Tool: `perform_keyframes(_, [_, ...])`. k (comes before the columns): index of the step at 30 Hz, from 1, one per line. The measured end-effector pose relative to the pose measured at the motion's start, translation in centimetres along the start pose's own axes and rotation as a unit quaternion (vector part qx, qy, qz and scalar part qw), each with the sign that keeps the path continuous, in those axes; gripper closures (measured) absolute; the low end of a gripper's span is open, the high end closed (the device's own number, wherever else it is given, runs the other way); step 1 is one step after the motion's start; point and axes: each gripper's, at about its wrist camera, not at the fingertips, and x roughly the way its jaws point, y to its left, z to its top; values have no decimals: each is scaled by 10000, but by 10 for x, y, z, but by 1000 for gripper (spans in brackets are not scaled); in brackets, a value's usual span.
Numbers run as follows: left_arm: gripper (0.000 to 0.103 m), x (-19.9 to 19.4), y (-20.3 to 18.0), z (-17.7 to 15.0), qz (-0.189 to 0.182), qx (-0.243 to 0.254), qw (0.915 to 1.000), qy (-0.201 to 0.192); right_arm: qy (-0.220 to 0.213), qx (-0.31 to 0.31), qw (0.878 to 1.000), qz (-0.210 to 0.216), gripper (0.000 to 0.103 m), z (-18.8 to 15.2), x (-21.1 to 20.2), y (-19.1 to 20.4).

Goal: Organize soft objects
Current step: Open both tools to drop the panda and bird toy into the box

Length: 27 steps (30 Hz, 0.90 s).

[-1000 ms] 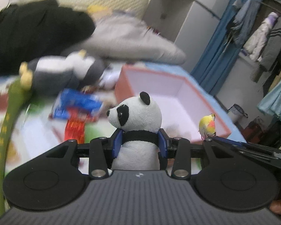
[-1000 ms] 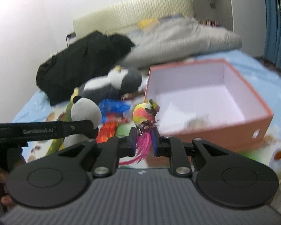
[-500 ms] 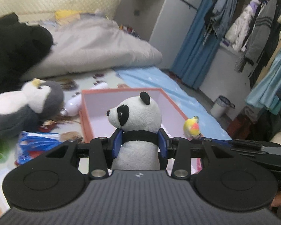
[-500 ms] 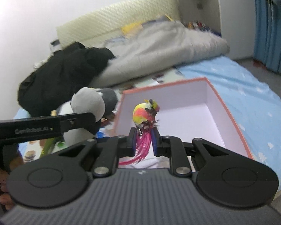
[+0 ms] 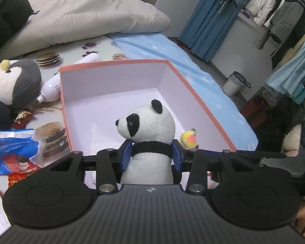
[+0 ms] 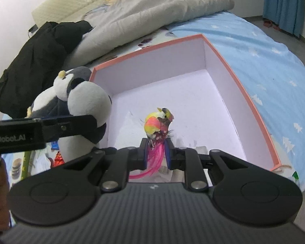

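A plush panda (image 5: pixel 148 126) is clamped at the neck by my left gripper (image 5: pixel 151 156), over the near left part of the orange box (image 5: pixel 111 63) with its white inside. My right gripper (image 6: pixel 156 152) holds a small yellow-and-pink toy bird (image 6: pixel 157 124) by its pink tail feathers above the box floor. Its jaws are opening, with the bird still upright between the pads. The panda (image 6: pixel 87 101) shows at the left of the right wrist view, and the bird (image 5: pixel 189 138) at the panda's right in the left wrist view. A grey penguin plush (image 5: pixel 16 85) lies left of the box.
A white bottle (image 5: pixel 50 89), a blue snack bag (image 5: pixel 14 144) and red packets lie on the bed left of the box. A grey duvet (image 5: pixel 87 12) and a black garment (image 6: pixel 40 61) lie behind. Right of the bed are a bin (image 5: pixel 234 83) and hanging clothes (image 5: pixel 284 10).
Both grippers have swung over the box with their toys and tilted down, so the box inside now fills the views. The right jaws stand slightly wider around the bird.
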Motion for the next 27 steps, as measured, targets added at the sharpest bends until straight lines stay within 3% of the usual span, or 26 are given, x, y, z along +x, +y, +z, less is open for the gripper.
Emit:
perform_keyframes(1, [53,1,1,0,68,13,10000,-10,-8,-9,10000,-58,78,0,-1,0])
perform_keyframes(3, [47,-1,2,0,40,17,10000,-42,-49,14,9999,-134,61,-1,-4,-1])
perform_keyframes(4, [47,-4,3,-1,24,10,10000,-75,-87,30,9999,-125,57,-1,-5,-2])
perform_keyframes(14, [47,-59,-3,-15,-31,143,9981,-600,-806,-223,9965,69,59,-17,-42,15])
perform_keyframes(18, [47,-87,-11,-28,146,420,9946,-940,-1028,-361,9939,156,59,-25,-59,25])
perform_keyframes(27, [47,-138,-5,-67,363,461,9883,-1407,-1462,-665,9863,387,59,-55,-94,57])
